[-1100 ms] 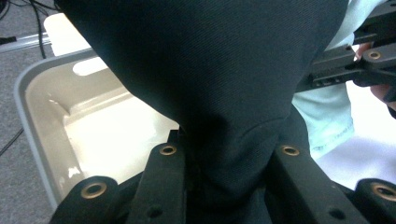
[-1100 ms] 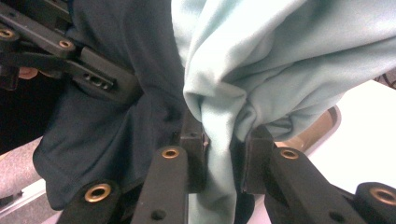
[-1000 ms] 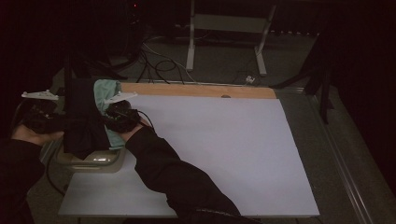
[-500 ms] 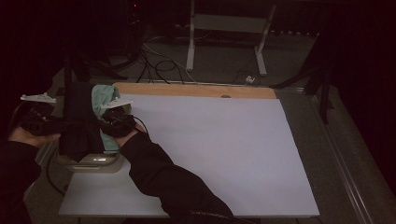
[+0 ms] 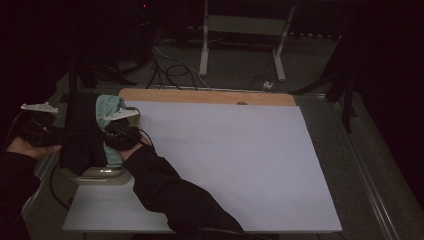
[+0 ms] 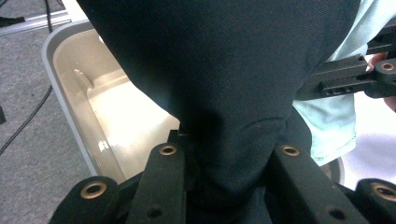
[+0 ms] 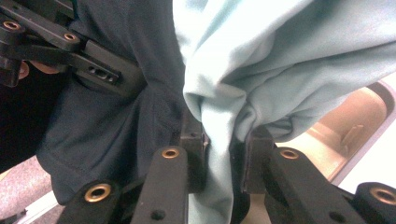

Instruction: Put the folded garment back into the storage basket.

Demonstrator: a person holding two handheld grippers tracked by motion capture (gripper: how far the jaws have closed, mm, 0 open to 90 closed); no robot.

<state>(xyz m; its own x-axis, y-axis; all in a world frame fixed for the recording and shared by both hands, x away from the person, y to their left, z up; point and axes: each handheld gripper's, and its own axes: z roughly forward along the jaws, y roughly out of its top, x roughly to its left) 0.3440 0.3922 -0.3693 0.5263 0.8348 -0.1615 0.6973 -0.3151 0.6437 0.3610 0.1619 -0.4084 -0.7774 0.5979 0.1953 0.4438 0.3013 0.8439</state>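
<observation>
At the left edge of the bench [image 5: 225,165], over the grey bin [image 6: 70,93], both garments hang bunched between the two tools. Compared with a second ago, the whole bundle has come lower and a little toward the person; the mint cloth sits closer to the bin rim than it did.

Dark garment [image 6: 219,70]: largest item, draped down in front of the bin's pale interior, pinched by the left hand-held gripper [image 6: 229,154], whose jaws are closed on a fold of it. In the high view it covers most of the bin [image 5: 95,172].

Mint-green cloth [image 7: 280,60]: smaller, lying against the dark garment on the bench side. The right hand-held gripper [image 7: 224,158] is clamped on a gathered fold of it; the bin rim [image 7: 373,107] shows just behind and below.

Judgement: the slow descent with both grips unchanged suggests either lowering into the bin or adjusting a lift out of it. The high view is too dim to tell whether the lower hems touch the bin floor. Neither piece is on the bench surface yet.
</observation>
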